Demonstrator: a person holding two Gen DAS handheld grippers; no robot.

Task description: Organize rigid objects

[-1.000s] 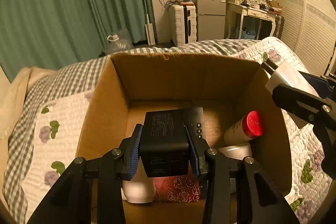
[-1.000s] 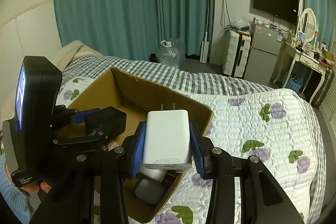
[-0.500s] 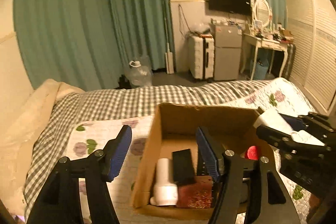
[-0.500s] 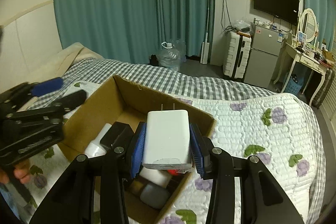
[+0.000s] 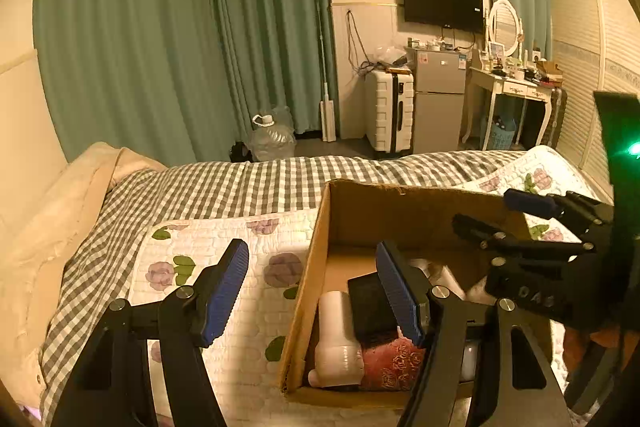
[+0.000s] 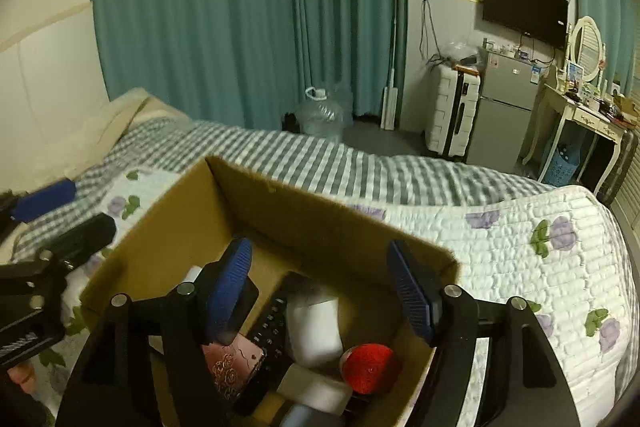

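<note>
A cardboard box [image 5: 404, 205] [image 6: 320, 215] sits on the bed and holds several objects. In it lie a black power adapter [image 5: 366, 307], a white bottle [image 5: 338, 339], a red patterned case [image 5: 392, 365] [image 6: 228, 367], a white charger [image 6: 314, 327], a black remote [image 6: 272, 323] and a red-capped bottle [image 6: 370, 367]. My left gripper [image 5: 312, 291] is open and empty, above the box's left wall. My right gripper [image 6: 324, 285] is open and empty over the box; the white charger lies below it.
The bed has a floral quilt [image 6: 540, 259] and a checked blanket [image 5: 240, 187]. Beyond it are green curtains [image 5: 180, 47], a water jug [image 5: 270, 139], a white suitcase [image 5: 388, 111], a small fridge [image 5: 438, 95] and a dressing table [image 5: 516, 91].
My left gripper opened, let the black adapter into the box and drew back left. My right gripper moved over the box, opened and dropped the white charger in.
</note>
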